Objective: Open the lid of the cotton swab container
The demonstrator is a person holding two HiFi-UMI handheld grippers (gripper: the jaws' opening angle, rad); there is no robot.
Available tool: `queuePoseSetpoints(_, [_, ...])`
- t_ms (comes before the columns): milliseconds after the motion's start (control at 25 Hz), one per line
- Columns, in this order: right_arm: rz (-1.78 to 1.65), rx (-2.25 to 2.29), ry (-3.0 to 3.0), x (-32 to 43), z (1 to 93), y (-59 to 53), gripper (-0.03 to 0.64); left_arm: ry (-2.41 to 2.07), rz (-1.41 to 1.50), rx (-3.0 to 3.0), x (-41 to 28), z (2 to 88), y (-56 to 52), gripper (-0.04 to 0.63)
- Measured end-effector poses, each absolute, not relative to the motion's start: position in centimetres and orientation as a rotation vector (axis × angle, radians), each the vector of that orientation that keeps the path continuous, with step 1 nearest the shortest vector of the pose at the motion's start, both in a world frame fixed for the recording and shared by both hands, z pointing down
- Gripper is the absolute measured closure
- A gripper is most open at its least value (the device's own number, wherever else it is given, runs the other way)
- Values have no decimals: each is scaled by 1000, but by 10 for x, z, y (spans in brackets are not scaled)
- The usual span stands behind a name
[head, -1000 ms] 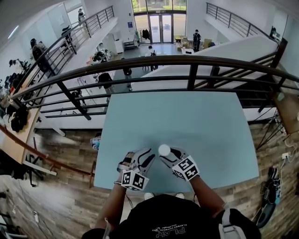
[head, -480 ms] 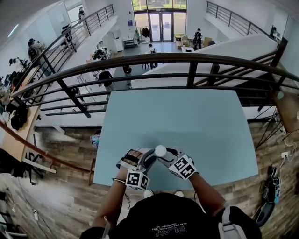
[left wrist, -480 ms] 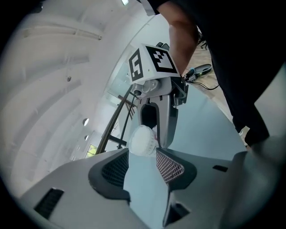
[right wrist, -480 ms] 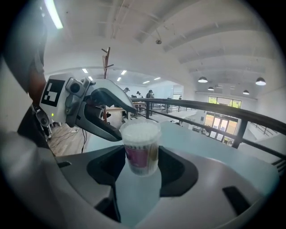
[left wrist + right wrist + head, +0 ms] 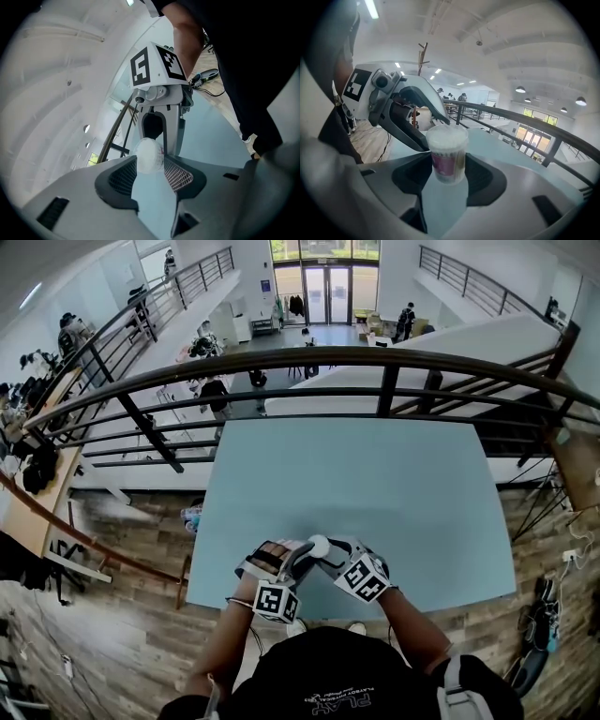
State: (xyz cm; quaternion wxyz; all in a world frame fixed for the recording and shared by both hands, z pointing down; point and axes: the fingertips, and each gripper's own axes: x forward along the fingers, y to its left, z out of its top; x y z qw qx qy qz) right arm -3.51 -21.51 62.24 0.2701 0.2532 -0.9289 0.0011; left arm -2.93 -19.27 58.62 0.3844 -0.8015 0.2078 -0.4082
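The cotton swab container [image 5: 447,153] is a small clear tub with a pink label and a white lid [image 5: 149,154]. My right gripper [image 5: 447,168] is shut on its body and holds it slightly tilted just above the pale blue table [image 5: 375,484]. From the other side my left gripper [image 5: 150,165] has its jaws round the lid. Those jaws have just been opening, and the lid sits between the fingertips with no clear squeeze. In the head view the container [image 5: 320,546] is near the table's front edge, between the left gripper [image 5: 302,557] and the right gripper [image 5: 328,555].
A dark metal railing [image 5: 375,362] runs along the table's far side, with a drop to a lower floor beyond it. The table's front edge [image 5: 281,606] lies right below the grippers. Wooden floor shows on the left.
Both grippers and the container have drifted a little left and toward the person. The left gripper has rolled, and its jaws have spread wider round the lid.
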Motion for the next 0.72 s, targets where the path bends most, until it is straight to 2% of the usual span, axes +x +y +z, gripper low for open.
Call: queuePoseSetpoints(720, [-151, 660, -2453, -38, 621, -205, 397, 534, -1043, -2076, -33, 589, -181, 442])
